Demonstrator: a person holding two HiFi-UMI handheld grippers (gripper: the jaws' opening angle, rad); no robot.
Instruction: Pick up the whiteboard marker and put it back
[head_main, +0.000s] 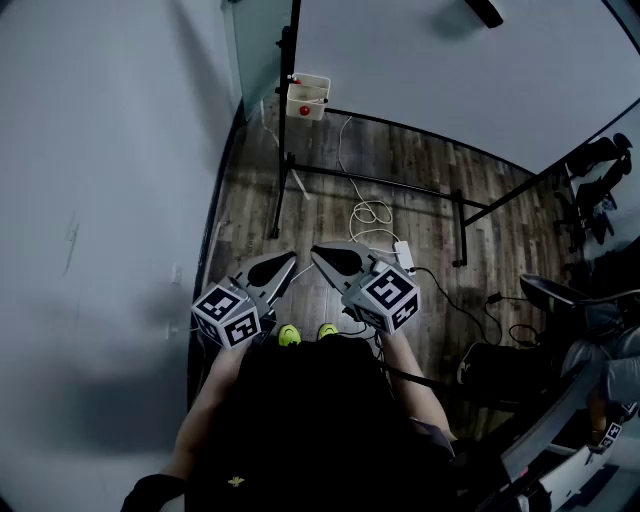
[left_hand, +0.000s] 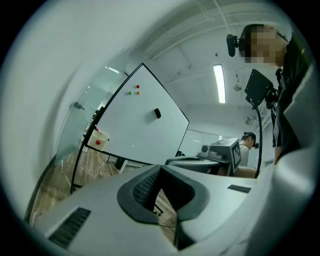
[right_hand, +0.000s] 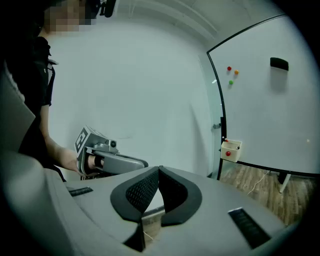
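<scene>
Both grippers are held out in front of the person at about waist height, side by side and angled slightly toward each other, with nothing in either. The left gripper (head_main: 288, 260) has its jaws pressed together at the tips and empty. The right gripper (head_main: 318, 251) is also closed and empty, its tips meeting in a single seam in its own view. Both point across the wooden floor (head_main: 420, 170) toward a whiteboard (head_main: 450, 70) on a black stand, which is well apart from the jaws. A small white box (head_main: 307, 100) hangs at the lower corner of the whiteboard frame, next to the glass panel and the plain wall (head_main: 100, 150). It has a round red spot (right_hand: 228, 153) on its front. A thin red-tipped stick rises from the box's corner; this looks like the whiteboard marker (head_main: 294, 79), though it is too small to be sure. On the board sit a black eraser (right_hand: 279, 64) and a cluster of three coloured magnets (right_hand: 231, 75). A white cable (head_main: 370, 210) loops over the floor under the stand and ends near a white power adapter (head_main: 404, 249). The person's yellow-green shoes (head_main: 289, 335) show just below the grippers. In the left gripper view another person (left_hand: 245, 145) sits in the background.
</scene>
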